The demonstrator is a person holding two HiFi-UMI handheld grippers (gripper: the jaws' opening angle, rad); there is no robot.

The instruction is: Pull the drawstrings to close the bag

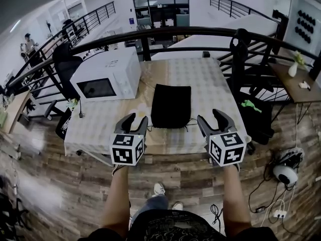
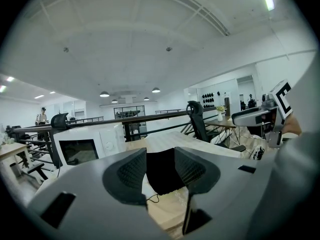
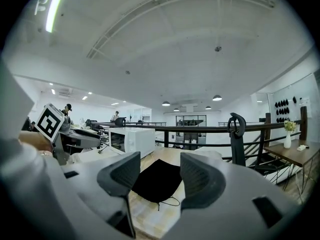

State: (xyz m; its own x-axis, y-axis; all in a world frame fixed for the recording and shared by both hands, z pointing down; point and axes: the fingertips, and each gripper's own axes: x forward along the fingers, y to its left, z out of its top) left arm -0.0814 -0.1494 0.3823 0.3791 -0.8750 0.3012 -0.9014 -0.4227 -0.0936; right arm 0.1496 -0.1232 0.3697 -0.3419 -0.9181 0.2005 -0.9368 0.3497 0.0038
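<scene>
A flat black drawstring bag [image 1: 171, 105] lies on the table [image 1: 200, 79], its thin black strings [image 1: 191, 121] trailing at its near corners. My left gripper [image 1: 135, 122] hovers over the table's near edge, left of the bag's near end, open with nothing between the jaws. My right gripper [image 1: 211, 120] is at the bag's near right, also open and empty. In the left gripper view the bag [image 2: 161, 171] shows between the jaws, farther off. In the right gripper view the bag [image 3: 156, 179] and a string loop [image 3: 170, 202] lie ahead of the jaws.
A white microwave [image 1: 107, 76] stands on the table left of the bag. A black railing [image 1: 150, 34] runs behind the table. A black office chair [image 1: 251, 99] stands to the right, and cables and a white device [image 1: 285, 173] lie on the wooden floor.
</scene>
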